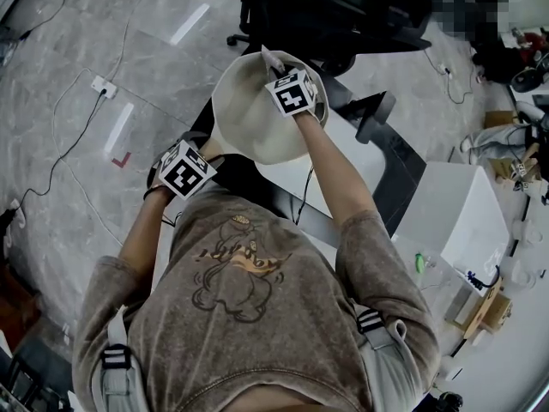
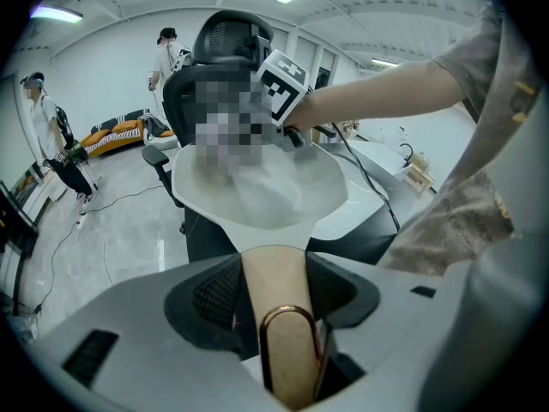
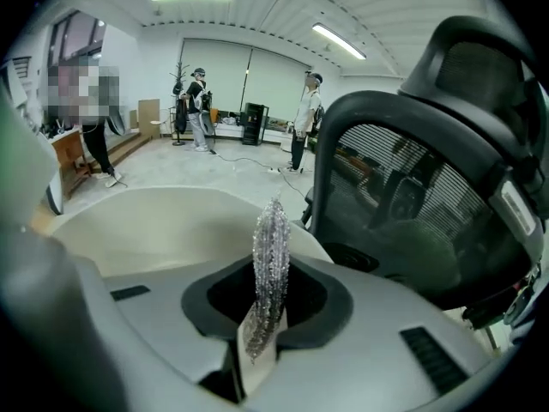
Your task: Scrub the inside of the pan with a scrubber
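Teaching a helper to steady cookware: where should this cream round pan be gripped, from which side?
The tan handle, from its free end along its length: it is narrow and juts clear of the pan. The left gripper clamps it so.

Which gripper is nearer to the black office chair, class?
Right. The right gripper, shut on the scrubber, is over the far side of the pan, right beside the chair. The left gripper grips the pan handle at the near end.

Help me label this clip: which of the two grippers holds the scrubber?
The right gripper: its jaws pinch the silvery scrubber, while the left gripper clamps the pan's handle.
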A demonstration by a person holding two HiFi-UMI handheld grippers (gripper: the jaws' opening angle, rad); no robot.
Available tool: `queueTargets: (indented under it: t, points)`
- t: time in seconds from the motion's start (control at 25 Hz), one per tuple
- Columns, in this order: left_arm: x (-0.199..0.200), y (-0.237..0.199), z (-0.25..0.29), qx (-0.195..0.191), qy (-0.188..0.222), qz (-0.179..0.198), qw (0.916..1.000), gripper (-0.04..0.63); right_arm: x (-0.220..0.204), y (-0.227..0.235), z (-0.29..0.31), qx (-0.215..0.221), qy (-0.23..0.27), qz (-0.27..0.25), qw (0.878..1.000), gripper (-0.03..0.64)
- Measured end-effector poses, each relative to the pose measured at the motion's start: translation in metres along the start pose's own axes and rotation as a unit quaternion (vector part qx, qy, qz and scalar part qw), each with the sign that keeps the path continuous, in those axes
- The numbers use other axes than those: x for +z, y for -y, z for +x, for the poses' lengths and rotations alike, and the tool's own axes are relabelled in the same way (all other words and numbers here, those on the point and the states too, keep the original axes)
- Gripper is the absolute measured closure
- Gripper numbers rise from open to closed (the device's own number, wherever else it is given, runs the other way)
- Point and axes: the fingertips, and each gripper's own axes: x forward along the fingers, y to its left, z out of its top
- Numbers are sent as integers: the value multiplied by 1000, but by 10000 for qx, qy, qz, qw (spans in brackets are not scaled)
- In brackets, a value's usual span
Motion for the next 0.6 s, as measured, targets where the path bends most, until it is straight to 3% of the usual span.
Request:
queueTargets:
  t: [0.6]
  points:
    - [1,-1,-2,114,-41,-89,9999,348,-54,59,-55,-617,-644,-335,9954,543]
